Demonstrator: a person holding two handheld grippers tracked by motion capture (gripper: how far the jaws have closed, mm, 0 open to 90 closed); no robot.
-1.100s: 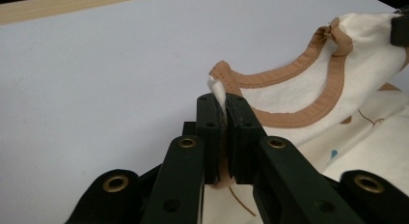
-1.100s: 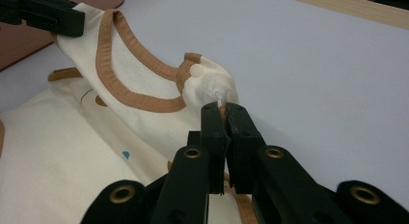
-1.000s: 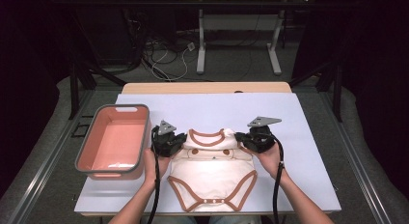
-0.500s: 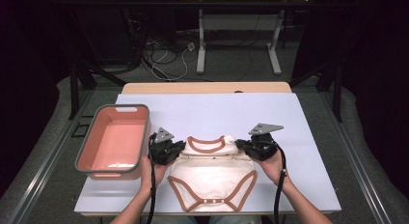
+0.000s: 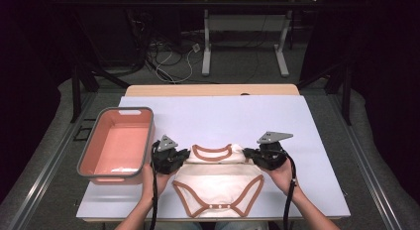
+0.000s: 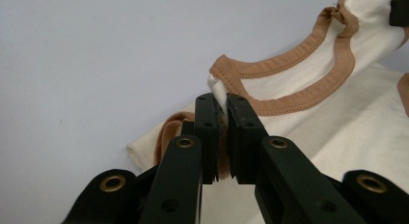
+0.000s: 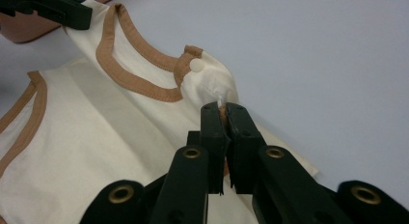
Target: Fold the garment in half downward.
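Now: both grippers pinching bodysuit shoulders

Cream bodysuit (image 5: 218,183) w/ brown trim lies flat, lower centre of frame on desk (image 5: 237,116). L gripper (image 5: 184,158) & R gripper (image 5: 248,156): jaws closed tight on shoulder fabric each side of neckline. Pink bin (image 5: 119,145) at left.

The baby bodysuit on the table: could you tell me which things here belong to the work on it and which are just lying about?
In the job:
baby bodysuit
left gripper, shut on one shoulder
right gripper, shut on the other shoulder

Lying about:
pink bin
cables on the floor
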